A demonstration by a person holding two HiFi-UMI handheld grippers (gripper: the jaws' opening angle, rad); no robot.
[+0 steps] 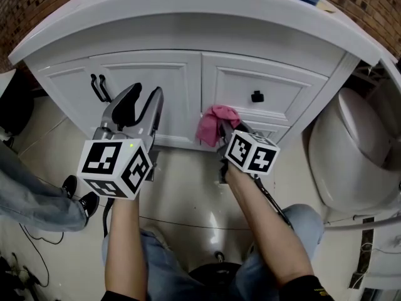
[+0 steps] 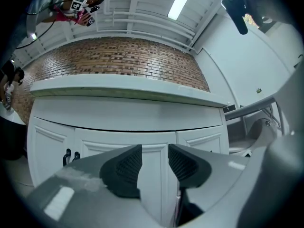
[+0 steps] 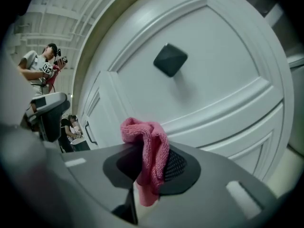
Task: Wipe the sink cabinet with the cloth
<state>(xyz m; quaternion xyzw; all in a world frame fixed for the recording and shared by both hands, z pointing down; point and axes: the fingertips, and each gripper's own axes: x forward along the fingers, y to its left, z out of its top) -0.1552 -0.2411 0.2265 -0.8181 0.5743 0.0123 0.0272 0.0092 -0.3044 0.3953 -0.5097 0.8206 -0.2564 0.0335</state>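
The white sink cabinet (image 1: pixel 188 86) fills the upper head view, with doors at the left and a drawer with a black knob (image 1: pixel 257 96) at the right. My right gripper (image 1: pixel 223 129) is shut on a pink cloth (image 1: pixel 215 123), held against the cabinet front below that drawer. In the right gripper view the pink cloth (image 3: pixel 148 151) bunches between the pads, with the drawer knob (image 3: pixel 170 59) above. My left gripper (image 1: pixel 145 99) hangs in front of the left door, open with nothing between its pads (image 2: pixel 127 167). Two black door handles (image 1: pixel 98 88) are to its left.
A white toilet (image 1: pixel 351 149) stands close at the right of the cabinet. The white countertop (image 1: pixel 200 5) overhangs the doors. A bystander's legs and shoes (image 1: pixel 75 193) are on the tiled floor at the left. My own knees are below the grippers.
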